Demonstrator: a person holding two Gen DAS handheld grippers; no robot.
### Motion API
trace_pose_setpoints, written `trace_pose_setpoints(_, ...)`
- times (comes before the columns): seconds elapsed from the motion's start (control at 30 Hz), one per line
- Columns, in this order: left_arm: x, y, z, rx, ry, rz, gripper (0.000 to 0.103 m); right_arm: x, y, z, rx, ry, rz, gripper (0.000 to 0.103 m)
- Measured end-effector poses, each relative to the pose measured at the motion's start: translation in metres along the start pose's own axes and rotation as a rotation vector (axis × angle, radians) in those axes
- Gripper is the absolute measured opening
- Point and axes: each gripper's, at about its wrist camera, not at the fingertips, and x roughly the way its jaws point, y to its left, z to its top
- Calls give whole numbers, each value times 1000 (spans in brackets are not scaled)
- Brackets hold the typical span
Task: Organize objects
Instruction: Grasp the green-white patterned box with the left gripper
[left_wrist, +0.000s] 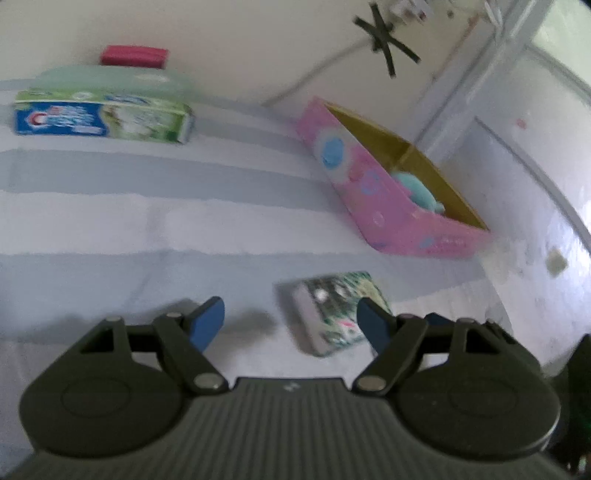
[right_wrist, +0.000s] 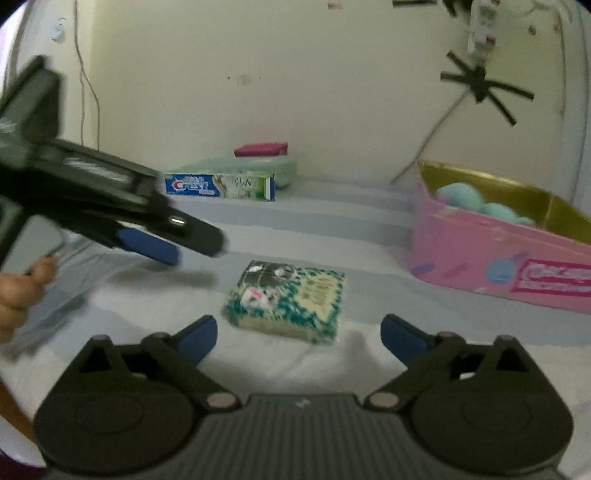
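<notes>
A small green-patterned packet (right_wrist: 286, 301) lies flat on the striped cloth, just ahead of my open right gripper (right_wrist: 298, 338). It also shows in the left wrist view (left_wrist: 338, 312), partly behind the right finger of my open, empty left gripper (left_wrist: 291, 323). The left gripper also shows in the right wrist view (right_wrist: 166, 243), above the cloth to the packet's left. An open pink box (right_wrist: 498, 254) with gold lining holds light blue soft items (right_wrist: 476, 201); it stands to the right, and it also shows in the left wrist view (left_wrist: 384, 195). A Crest toothpaste box (right_wrist: 221, 186) lies at the back.
Behind the toothpaste box (left_wrist: 103, 118) sit a pale green container (left_wrist: 110, 79) and a pink block (left_wrist: 135, 56) against the cream wall. A cable and black tape cross (right_wrist: 484, 86) hang on the wall. The striped cloth (left_wrist: 147, 221) covers the surface.
</notes>
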Motion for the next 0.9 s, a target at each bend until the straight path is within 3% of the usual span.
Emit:
trace_pose_setpoints(0.27, 6, -18, -3, -3, 27, 35, 80, -8, -8, 0, -25, -34, 34, 93)
trace_pose_setpoints(0.47, 18, -19, -3, -78, 63, 3, 78, 5, -26, 7, 1, 5, 89, 78)
trace_pose_setpoints(0.53, 23, -22, -3, -87, 64, -2, 74, 9, -29, 9, 5, 19, 105, 70)
trace_pose_setpoints(0.6, 28, -25, -3, -61, 67, -7, 58, 14, -30, 11, 0, 31, 121, 61)
trace_pose_setpoints(0.63, 30, -26, -2, -52, 72, -15, 52, 16, -30, 11, 0, 41, 131, 51)
trace_pose_setpoints(0.67, 33, -28, -2, -48, 83, -20, 49, 21, -30, 10, 5, 57, 150, 45)
trace_pose_setpoints(0.7, 32, -31, -1, -39, 76, -17, 49, 24, -30, 10, 14, 72, 166, 44)
trace_pose_setpoints(0.77, 27, -44, 6, 1, 53, -41, 49, 20, -30, 9, 17, 41, 150, 44)
trace_pose_setpoints(0.9, 15, -80, 35, 109, -37, -118, 49, -11, -43, 17, 43, -119, 74, 44)
